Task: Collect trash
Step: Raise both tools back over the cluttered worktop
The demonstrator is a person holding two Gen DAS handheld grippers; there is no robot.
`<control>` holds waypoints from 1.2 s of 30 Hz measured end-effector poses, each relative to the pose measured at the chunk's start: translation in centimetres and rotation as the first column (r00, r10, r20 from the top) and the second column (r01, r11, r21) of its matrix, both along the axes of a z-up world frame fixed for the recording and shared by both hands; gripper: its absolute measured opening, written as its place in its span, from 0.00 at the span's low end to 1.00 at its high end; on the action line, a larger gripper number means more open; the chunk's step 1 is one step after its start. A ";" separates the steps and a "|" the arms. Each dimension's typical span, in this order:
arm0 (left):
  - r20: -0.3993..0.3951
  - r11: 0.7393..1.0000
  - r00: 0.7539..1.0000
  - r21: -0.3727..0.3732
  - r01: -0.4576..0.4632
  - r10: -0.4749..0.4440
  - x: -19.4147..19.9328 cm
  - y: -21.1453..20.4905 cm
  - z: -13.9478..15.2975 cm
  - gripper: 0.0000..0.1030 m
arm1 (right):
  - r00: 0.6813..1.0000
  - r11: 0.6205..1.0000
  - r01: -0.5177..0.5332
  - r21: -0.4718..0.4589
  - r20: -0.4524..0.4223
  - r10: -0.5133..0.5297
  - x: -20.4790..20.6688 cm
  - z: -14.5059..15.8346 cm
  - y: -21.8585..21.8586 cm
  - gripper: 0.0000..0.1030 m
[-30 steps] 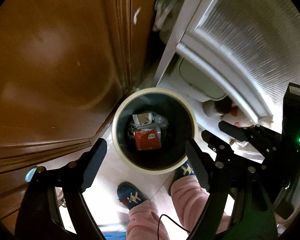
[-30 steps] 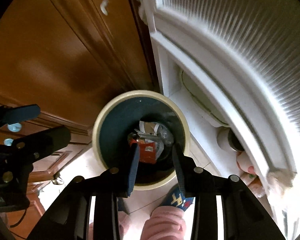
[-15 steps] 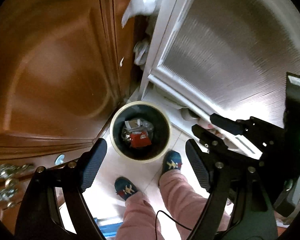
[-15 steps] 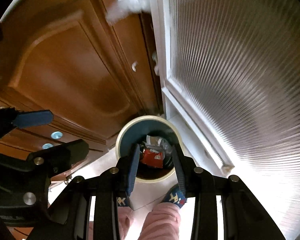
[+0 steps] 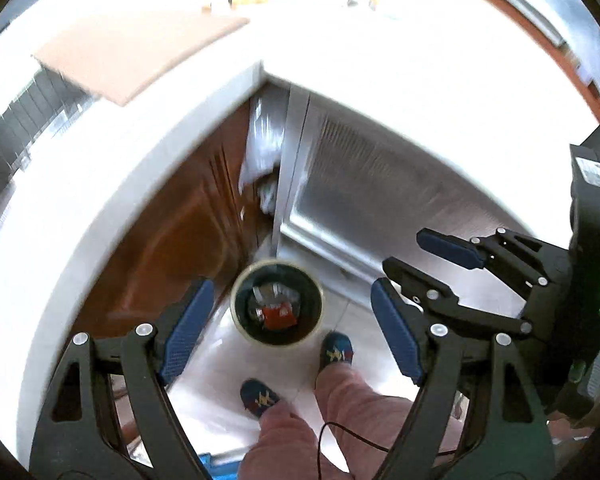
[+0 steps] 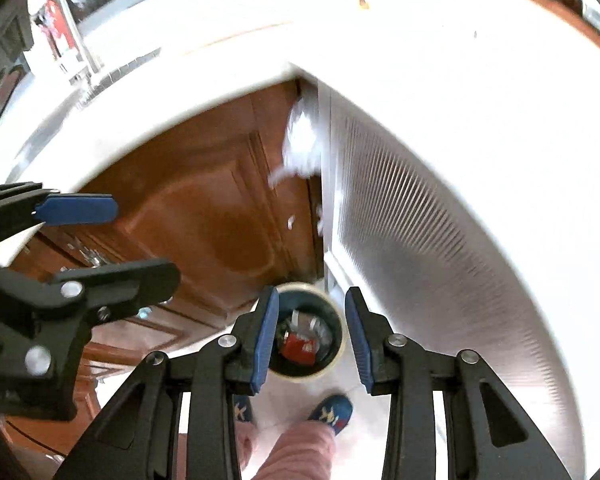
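Your round cream-rimmed dark trash bin [image 5: 278, 306], red wrapper [image 5: 278, 316] inside, sits lower centre on the floor. Your left gripper [image 5: 288, 328] gapes wide, empty; right gripper [image 6: 310, 338] partly open, empty.

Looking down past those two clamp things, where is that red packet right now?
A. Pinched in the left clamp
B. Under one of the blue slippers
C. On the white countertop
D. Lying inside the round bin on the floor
D: the red packet lies among other rubbish inside the round bin, far below both empty grippers.
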State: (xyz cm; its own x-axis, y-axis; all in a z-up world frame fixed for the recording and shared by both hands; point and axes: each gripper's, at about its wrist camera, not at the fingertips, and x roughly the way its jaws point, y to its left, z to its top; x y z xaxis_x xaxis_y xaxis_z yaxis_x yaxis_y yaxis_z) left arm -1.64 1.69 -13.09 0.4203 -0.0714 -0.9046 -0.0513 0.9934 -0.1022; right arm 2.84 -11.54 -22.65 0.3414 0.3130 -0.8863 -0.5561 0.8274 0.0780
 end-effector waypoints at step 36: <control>0.289 0.977 0.948 0.120 -0.173 0.133 14.3 -1.6 16.9 0.79 | 0.953 0.967 0.062 0.247 0.274 -0.131 21.4 19.9 -10.0 0.71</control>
State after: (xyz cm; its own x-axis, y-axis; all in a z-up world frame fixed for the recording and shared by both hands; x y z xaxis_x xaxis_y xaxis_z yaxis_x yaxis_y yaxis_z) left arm 12.71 0.12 3.80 0.6518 0.1345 -0.7464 -0.1936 0.9811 0.0078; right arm 24.21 -21.53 -2.74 0.6083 0.4512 -0.6530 -0.5014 0.8562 0.1246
